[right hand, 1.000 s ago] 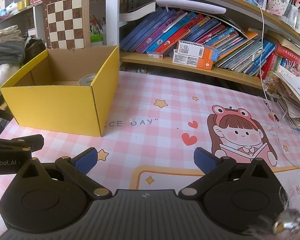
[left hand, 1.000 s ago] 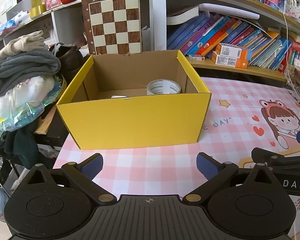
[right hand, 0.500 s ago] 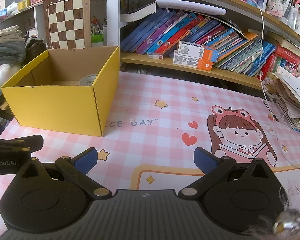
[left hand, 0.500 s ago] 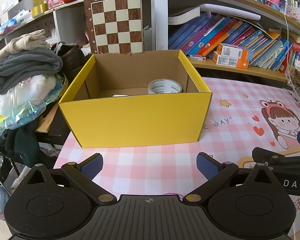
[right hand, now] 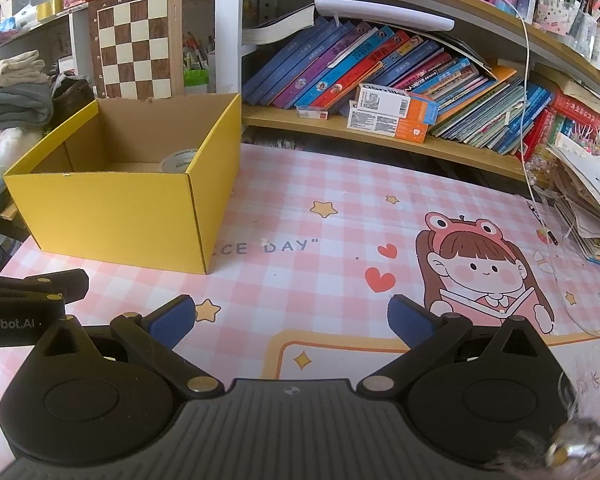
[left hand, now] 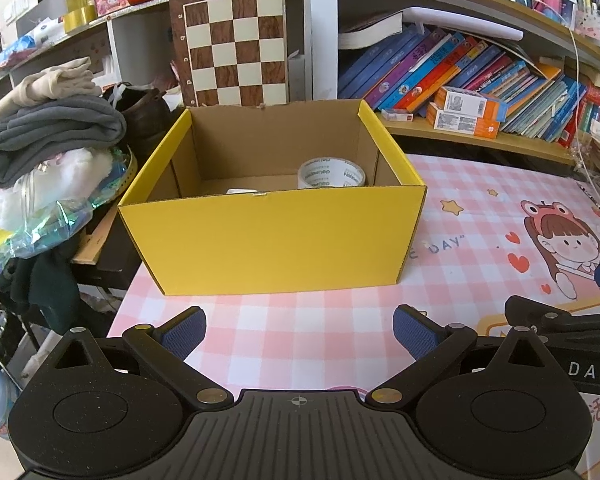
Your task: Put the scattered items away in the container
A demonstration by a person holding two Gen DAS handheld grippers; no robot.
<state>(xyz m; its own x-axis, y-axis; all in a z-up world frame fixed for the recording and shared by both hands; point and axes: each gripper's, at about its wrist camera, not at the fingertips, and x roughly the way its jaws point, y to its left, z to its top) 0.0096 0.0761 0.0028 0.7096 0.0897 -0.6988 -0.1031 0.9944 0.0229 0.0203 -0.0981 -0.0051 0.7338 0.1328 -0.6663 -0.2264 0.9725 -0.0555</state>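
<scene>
Looks like a lived-in home study or child's room: crowded bookshelf (right hand: 380, 68) of leaning picture books along the surface's far edge, pink cartoon desk mat (right hand: 340, 240) (frog-hatted girl), chessboard (left hand: 232, 48) propped upright, folded clothes (left hand: 48, 132) piled beyond the left edge.

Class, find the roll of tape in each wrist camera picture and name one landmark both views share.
Left wrist: roll of tape inside the yellow box, right rear, upper centre.
Right wrist: roll of tape at upper left, partly hidden by the box's wall.
Shared landmark: chessboard behind the box.
</scene>
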